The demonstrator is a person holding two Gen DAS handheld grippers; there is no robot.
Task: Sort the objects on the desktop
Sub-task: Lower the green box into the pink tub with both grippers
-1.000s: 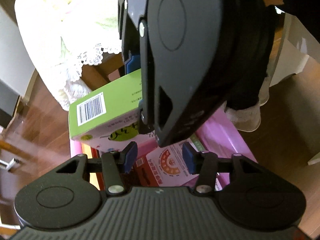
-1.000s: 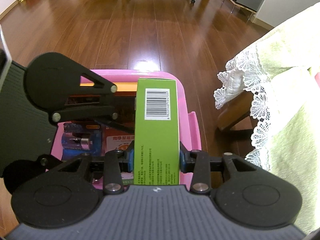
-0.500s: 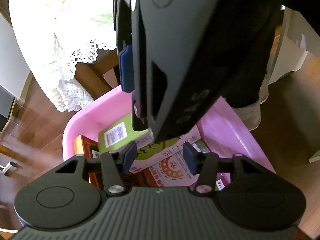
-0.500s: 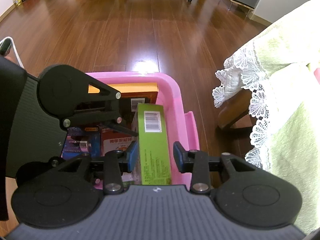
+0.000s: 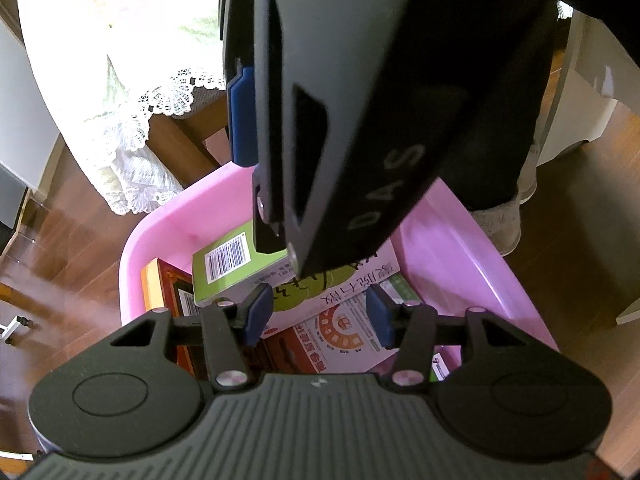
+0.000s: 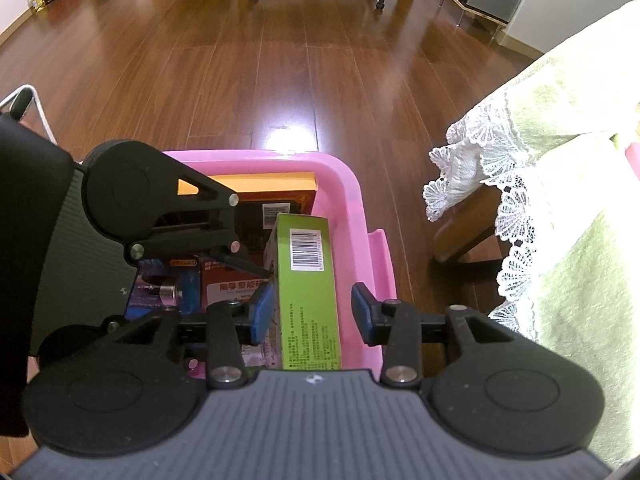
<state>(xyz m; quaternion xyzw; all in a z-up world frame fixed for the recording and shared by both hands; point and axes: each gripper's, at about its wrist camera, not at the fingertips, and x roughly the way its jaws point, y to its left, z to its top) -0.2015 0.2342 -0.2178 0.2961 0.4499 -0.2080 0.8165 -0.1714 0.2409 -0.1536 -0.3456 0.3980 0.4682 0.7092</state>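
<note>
A green box with a barcode (image 6: 307,280) lies in the pink basket (image 6: 352,200) on top of other boxes, seen also as the green box (image 5: 228,266) in the left wrist view. My right gripper (image 6: 314,312) hovers above it, open, its fingers apart from the box. My left gripper (image 5: 318,314) is open over the pink basket (image 5: 460,248), above a red and white box (image 5: 340,336). The right gripper's black body (image 5: 360,100) fills the upper part of the left wrist view.
An orange-edged dark box (image 6: 272,192) and a blue pack (image 6: 168,292) also lie in the basket. A table with a lace-edged cloth (image 6: 560,200) stands to the right. Wooden floor (image 6: 280,60) stretches beyond. A person's slippered foot (image 5: 504,224) is beside the basket.
My right gripper held the green box upright, then opened and let it fall into the basket. It has since risen a little.
</note>
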